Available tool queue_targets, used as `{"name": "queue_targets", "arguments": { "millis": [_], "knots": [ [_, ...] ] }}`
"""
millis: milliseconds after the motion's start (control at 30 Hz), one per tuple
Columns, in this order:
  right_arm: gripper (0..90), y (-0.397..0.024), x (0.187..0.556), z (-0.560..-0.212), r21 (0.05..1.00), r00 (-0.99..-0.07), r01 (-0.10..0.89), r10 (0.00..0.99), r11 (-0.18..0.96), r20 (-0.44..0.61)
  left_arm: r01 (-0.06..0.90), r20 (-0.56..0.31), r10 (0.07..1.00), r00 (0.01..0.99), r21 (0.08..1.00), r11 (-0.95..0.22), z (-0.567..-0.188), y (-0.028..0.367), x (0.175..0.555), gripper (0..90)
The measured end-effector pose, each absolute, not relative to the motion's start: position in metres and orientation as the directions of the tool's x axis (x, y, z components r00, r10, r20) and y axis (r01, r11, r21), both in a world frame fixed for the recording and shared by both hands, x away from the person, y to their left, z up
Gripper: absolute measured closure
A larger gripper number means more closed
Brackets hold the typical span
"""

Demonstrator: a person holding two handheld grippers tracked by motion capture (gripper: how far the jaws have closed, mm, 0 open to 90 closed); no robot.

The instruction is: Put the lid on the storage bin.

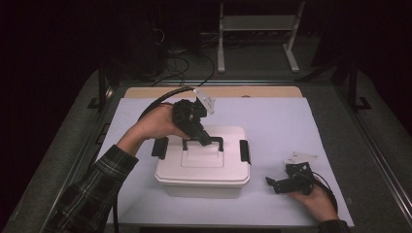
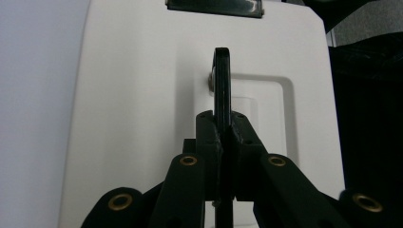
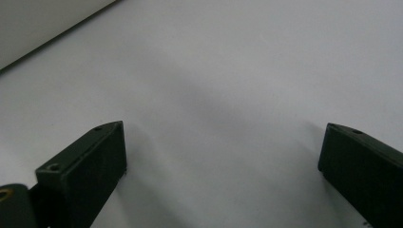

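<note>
Handle (image 1: 203, 142) first: I have the left gripper (image 1: 201, 137) pinching it, jaws pressed together on the black bar, which stands up edge-on from the lid in the left gripper view (image 2: 222, 85). The box (image 1: 202, 165) sits near the middle of the white mat (image 1: 291, 126), closer to my left hand (image 1: 158, 124) than to my right. The handle's long axis runs left to right across the lid in the high view, between the two black latches (image 1: 160, 147) at the box ends, and my gripper comes down on it from the far left, crossing that axis. So I judge a straight lift would carry the box. The right gripper (image 1: 272, 183) rests well apart on the mat, jaws spread wide over bare mat.
</note>
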State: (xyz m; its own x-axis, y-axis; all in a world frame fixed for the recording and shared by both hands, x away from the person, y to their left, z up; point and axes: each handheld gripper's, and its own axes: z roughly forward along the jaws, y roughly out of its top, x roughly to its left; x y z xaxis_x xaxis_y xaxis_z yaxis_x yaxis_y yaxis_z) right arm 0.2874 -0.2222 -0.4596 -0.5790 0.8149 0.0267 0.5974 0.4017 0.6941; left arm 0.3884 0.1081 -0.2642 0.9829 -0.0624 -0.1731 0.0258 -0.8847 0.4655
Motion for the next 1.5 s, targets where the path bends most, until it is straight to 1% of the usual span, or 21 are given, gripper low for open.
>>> {"name": "queue_targets", "arguments": {
  "millis": [267, 300, 367, 400, 500, 533, 600, 733, 867, 933, 967, 1033, 1200, 1300, 1367, 1500],
  "knots": [
    [1.6, -0.222, 0.287, -0.46, 0.694, -0.579, 0.597, 0.815, 0.402, 0.027, 0.026, -0.166, -0.061, 0.984, 0.479, -0.877, -0.264, 0.11, 0.388, 83.4],
    [1.6, -0.222, 0.287, -0.46, 0.694, -0.579, 0.598, 0.815, 0.401, 0.027, 0.031, -0.165, -0.057, 0.985, 0.486, -0.873, -0.263, 0.111, 0.388, 78.6],
    [1.6, -0.222, 0.287, -0.46, 0.694, -0.579, 0.598, 0.815, 0.401, 0.028, 0.031, -0.154, -0.053, 0.987, 0.496, -0.868, -0.261, 0.115, 0.388, 71.6],
    [1.6, -0.222, 0.287, -0.46, 0.694, -0.579, 0.598, 0.815, 0.401, 0.027, 0.034, -0.149, -0.047, 0.988, 0.499, -0.866, -0.26, 0.117, 0.388, 65.3],
    [1.5, -0.222, 0.287, -0.46, 0.694, -0.579, 0.598, 0.815, 0.401, 0.028, 0.061, -0.134, -0.01, 0.991, 0.516, -0.854, -0.255, 0.127, 0.387, 54.4],
    [1.6, -0.222, 0.287, -0.46, 0.694, -0.579, 0.598, 0.815, 0.401, 0.027, 0.07, -0.133, 0.0, 0.991, 0.522, -0.85, -0.254, 0.13, 0.386, 48.7],
    [1.6, -0.222, 0.287, -0.46, 0.694, -0.578, 0.599, 0.816, 0.4, 0.029, 0.083, -0.114, 0.025, 0.993, 0.536, -0.84, -0.251, 0.138, 0.386, 40.8],
    [1.5, -0.222, 0.287, -0.46, 0.695, -0.579, 0.597, 0.815, 0.401, 0.027, 0.127, -0.082, 0.098, 0.992, 0.557, -0.821, -0.248, 0.158, 0.384, 27.3],
    [1.5, -0.222, 0.287, -0.46, 0.695, -0.579, 0.597, 0.815, 0.401, 0.027, 0.163, -0.057, 0.16, 0.986, 0.571, -0.805, -0.248, 0.18, 0.38, 18.1],
    [1.5, -0.222, 0.287, -0.46, 0.694, -0.578, 0.598, 0.815, 0.4, 0.028, 0.192, -0.055, 0.197, 0.979, 0.583, -0.789, -0.248, 0.192, 0.378, 15.8],
    [1.6, -0.222, 0.287, -0.46, 0.695, -0.579, 0.597, 0.815, 0.401, 0.027, 0.197, -0.045, 0.21, 0.977, 0.583, -0.788, -0.248, 0.197, 0.377, 12.9],
    [1.5, -0.222, 0.287, -0.46, 0.695, -0.578, 0.598, 0.815, 0.4, 0.028, 0.207, -0.027, 0.235, 0.972, 0.582, -0.786, -0.249, 0.209, 0.375, 10.2],
    [1.5, -0.222, 0.287, -0.46, 0.694, -0.578, 0.598, 0.815, 0.4, 0.028, 0.248, -0.015, 0.301, 0.954, 0.606, -0.756, -0.252, 0.239, 0.365, 8.2],
    [1.5, -0.222, 0.287, -0.46, 0.694, -0.578, 0.598, 0.815, 0.401, 0.028, 0.274, -0.003, 0.345, 0.939, 0.616, -0.739, -0.255, 0.257, 0.358, 5.4],
    [1.5, -0.222, 0.287, -0.46, 0.695, -0.579, 0.597, 0.815, 0.401, 0.027, 0.302, 0.008, 0.392, 0.92, 0.623, -0.722, -0.259, 0.273, 0.352, 2.8],
    [1.5, -0.222, 0.287, -0.46, 0.694, -0.579, 0.598, 0.815, 0.401, 0.027, 0.336, 0.016, 0.443, 0.896, 0.629, -0.702, -0.268, 0.293, 0.344, 1.8]
  ]
}}
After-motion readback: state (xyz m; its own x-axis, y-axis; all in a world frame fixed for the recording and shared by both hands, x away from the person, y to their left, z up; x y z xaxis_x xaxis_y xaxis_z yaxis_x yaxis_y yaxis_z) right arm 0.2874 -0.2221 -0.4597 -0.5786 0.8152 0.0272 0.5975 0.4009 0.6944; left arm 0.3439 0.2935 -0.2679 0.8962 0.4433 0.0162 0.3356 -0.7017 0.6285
